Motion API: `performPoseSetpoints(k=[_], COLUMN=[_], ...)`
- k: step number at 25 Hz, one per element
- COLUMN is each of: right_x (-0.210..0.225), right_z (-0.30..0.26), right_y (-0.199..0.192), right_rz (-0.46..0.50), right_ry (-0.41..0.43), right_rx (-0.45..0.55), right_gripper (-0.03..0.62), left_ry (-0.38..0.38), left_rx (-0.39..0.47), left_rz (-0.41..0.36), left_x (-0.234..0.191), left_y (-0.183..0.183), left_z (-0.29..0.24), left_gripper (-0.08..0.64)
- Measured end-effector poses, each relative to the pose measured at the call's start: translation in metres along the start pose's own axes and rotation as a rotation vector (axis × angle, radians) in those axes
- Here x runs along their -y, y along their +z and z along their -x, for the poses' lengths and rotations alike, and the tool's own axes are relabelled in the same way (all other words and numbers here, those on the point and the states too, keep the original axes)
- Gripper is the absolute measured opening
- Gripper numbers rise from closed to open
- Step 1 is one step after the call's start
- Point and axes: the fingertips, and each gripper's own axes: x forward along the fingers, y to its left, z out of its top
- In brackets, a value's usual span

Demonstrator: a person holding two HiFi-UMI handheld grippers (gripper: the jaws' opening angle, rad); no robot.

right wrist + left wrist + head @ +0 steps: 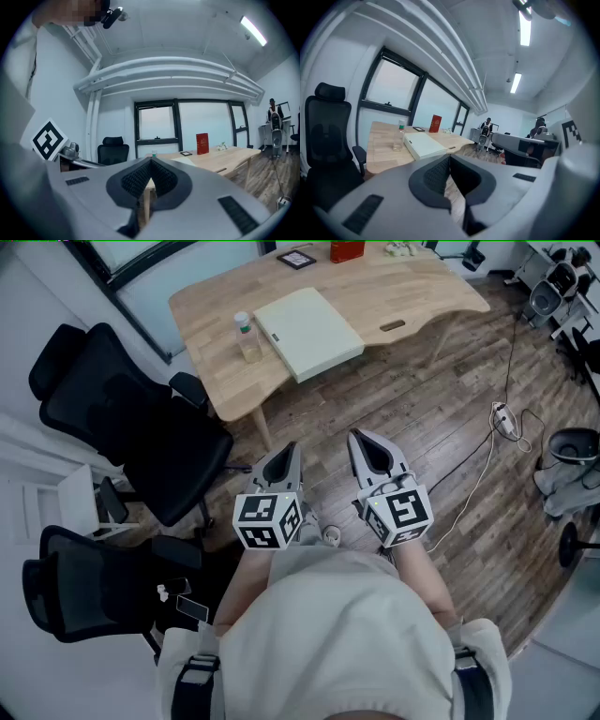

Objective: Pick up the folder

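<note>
A pale cream folder [309, 332] lies flat on the wooden table [412, 296] at the far side of the room, beside a clear bottle [247, 337]. Both grippers hang over the wood floor well short of the table, side by side and pointing at it. My left gripper [287, 450] is shut with nothing in it, and so is my right gripper [360, 439]. The left gripper view has the folder [424, 144] ahead past the closed left gripper [450, 157]. In the right gripper view the folder [185, 160] shows just right of the closed right gripper [151, 161].
A red box [347, 249] and a small picture frame [296, 259] stand at the table's far edge. Black office chairs [131, 418] crowd the left side. A power strip with cables [504, 418] lies on the floor at the right. People stand far off [487, 126].
</note>
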Motion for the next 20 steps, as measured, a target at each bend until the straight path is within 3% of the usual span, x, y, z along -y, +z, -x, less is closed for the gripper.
performPoseSetpoints(k=[7, 20], right_x=[-0.011, -0.004], right_z=[0.036, 0.047], right_y=[-0.004, 0.003], right_rz=[-0.021, -0.050], right_ry=[0.012, 0.049], right_rx=[0.019, 0.046], right_gripper=[0.018, 0.018], left_ry=[0.013, 0.027], left_rx=[0.030, 0.031], left_rz=[-0.020, 0.025], left_x=[0.020, 0.028], left_y=[-0.001, -0.002], left_z=[0.026, 0.023], left_gripper=[0.021, 0.021])
